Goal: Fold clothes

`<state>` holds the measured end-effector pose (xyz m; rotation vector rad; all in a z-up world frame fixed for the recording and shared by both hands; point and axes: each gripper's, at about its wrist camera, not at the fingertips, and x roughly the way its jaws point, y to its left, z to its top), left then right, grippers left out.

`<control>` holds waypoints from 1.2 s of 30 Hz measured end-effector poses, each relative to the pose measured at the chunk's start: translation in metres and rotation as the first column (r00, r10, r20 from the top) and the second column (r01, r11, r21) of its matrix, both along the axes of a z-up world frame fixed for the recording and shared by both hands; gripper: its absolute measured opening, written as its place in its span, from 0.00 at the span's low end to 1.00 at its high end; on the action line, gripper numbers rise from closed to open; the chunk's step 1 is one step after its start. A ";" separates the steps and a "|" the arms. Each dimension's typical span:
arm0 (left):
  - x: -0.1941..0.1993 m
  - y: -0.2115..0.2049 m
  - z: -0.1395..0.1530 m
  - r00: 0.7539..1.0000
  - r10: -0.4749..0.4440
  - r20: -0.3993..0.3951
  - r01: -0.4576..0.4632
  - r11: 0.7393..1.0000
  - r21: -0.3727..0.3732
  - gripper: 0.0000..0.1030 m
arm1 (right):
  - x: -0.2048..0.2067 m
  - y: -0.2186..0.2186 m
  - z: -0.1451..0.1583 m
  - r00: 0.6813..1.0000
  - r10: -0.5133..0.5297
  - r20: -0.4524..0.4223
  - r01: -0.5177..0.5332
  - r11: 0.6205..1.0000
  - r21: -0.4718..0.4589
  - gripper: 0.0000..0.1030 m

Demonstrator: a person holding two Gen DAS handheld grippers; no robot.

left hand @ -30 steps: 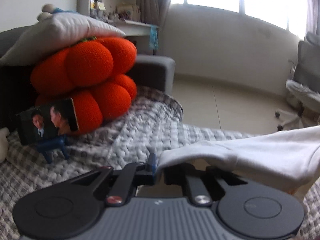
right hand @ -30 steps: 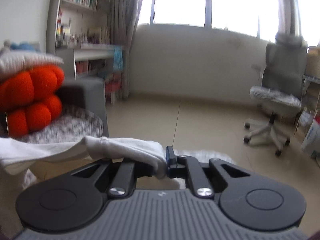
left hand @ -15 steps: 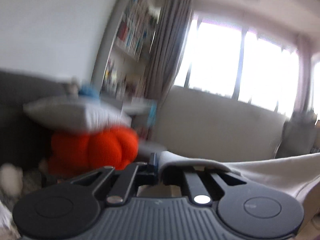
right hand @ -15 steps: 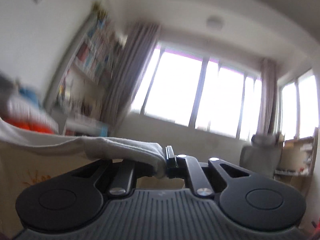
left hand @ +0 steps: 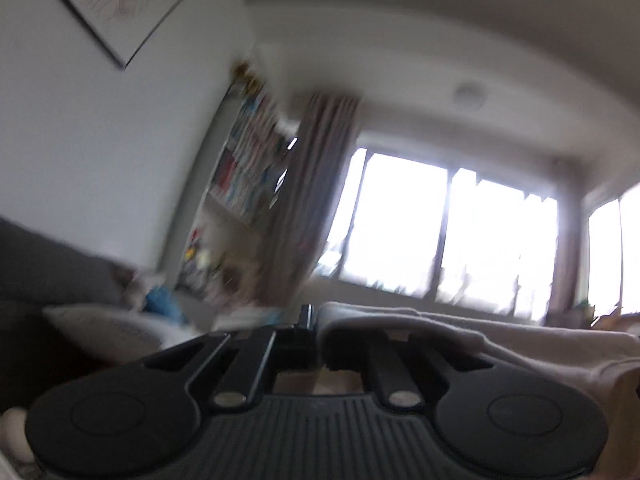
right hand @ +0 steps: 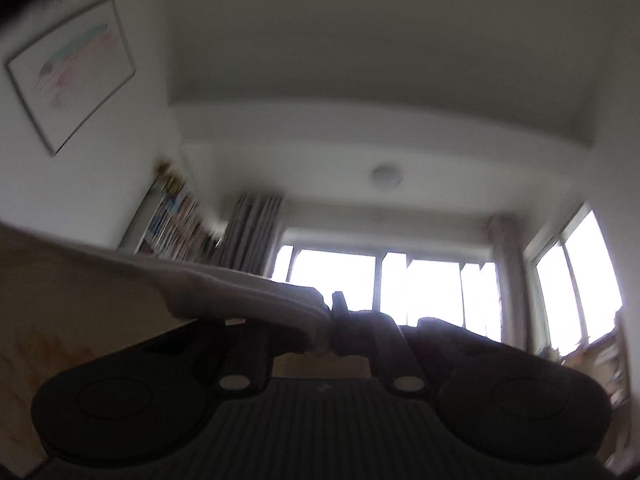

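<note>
A white garment (left hand: pixel 500 336) is stretched in the air between both grippers. My left gripper (left hand: pixel 314 322) is shut on one edge of it; the cloth drapes over the right-hand finger and runs off to the right. In the right wrist view the white garment (right hand: pixel 224 288) comes in from the left, and my right gripper (right hand: pixel 330 314) is shut on its rolled edge. A faint orange print shows on the hanging cloth at the lower left. Both views tilt up toward the ceiling and are blurred.
A grey sofa back (left hand: pixel 48 272) with a pale cushion (left hand: pixel 116 332) lies low at the left. A bookshelf (left hand: pixel 244 184), curtain (left hand: pixel 308 208) and bright windows (left hand: pixel 452 236) stand ahead. A framed picture (right hand: pixel 68 72) hangs on the left wall.
Both grippers have risen and tipped upward with the garment still held. The orange cushion and the quilted cover have dropped out of view; wall, ceiling and windows now fill both views.
</note>
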<state>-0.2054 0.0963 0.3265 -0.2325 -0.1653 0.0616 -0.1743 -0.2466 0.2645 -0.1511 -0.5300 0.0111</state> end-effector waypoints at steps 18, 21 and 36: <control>0.255 0.007 -0.234 0.674 0.127 -0.728 0.058 0.973 0.224 0.44 | 0.282 0.012 -0.204 0.486 -0.251 -0.838 0.045 0.964 -0.262 0.55; 0.250 0.001 -0.248 0.641 0.122 -0.758 0.125 0.957 0.260 0.46 | 0.278 0.002 -0.201 0.465 -0.219 -0.858 0.038 0.973 -0.227 0.55; 0.271 0.020 -0.268 0.565 0.254 -0.785 0.017 0.948 0.319 0.10 | 0.267 0.013 -0.204 0.415 -0.152 -0.897 0.009 0.986 -0.164 0.32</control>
